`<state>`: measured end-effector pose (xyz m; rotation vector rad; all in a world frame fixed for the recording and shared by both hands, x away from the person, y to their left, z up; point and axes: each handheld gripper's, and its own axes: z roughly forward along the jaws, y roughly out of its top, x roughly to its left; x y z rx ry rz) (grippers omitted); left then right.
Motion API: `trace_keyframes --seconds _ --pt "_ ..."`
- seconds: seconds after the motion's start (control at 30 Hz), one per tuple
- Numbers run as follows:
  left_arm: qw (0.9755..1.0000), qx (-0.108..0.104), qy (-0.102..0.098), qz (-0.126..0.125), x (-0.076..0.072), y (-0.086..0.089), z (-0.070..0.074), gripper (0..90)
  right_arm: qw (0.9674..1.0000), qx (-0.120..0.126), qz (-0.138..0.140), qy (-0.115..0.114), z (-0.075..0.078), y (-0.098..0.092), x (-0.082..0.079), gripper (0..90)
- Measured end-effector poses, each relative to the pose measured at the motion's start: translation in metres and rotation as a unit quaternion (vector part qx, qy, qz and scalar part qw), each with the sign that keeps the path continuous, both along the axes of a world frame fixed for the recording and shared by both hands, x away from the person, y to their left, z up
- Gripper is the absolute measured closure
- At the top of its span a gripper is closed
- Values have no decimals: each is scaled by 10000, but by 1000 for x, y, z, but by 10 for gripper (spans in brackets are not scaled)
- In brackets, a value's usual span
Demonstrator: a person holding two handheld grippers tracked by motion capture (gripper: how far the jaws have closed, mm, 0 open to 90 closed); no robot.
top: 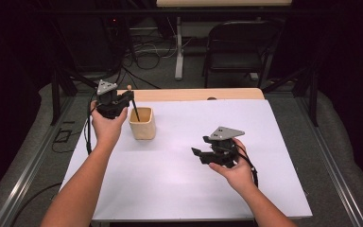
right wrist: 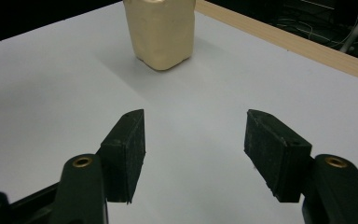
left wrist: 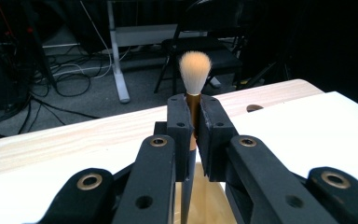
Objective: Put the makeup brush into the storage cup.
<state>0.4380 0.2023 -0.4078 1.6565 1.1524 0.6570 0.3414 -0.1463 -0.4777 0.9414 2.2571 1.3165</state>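
Cream-bristled brush (left wrist: 194, 88), one, in left tongs (left wrist: 194, 126); one beige cup (top: 142, 123).

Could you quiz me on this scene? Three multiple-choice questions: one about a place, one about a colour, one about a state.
1. Where does the brush handle's lower end sit?
A. in the cup
B. flat on the sheet
C. on the chair

2. What colour are the bristles?
A. cream
B. blue
C. red

3. How are the right tongs?
A. open and empty
B. shut on the cup
C. shut on the brush

Answers: 1 A, the handle runs down into the cup; 2 A, the tuft is pale cream; 3 A, bare sheet shows between the jaws.
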Motion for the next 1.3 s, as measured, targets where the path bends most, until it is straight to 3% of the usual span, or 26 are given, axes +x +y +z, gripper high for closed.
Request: trace_keyframes --seconds 1.3 --pt "9994 117 326 18 0 2 -39 838 10000 -34 19 38 -1 1 0 381"
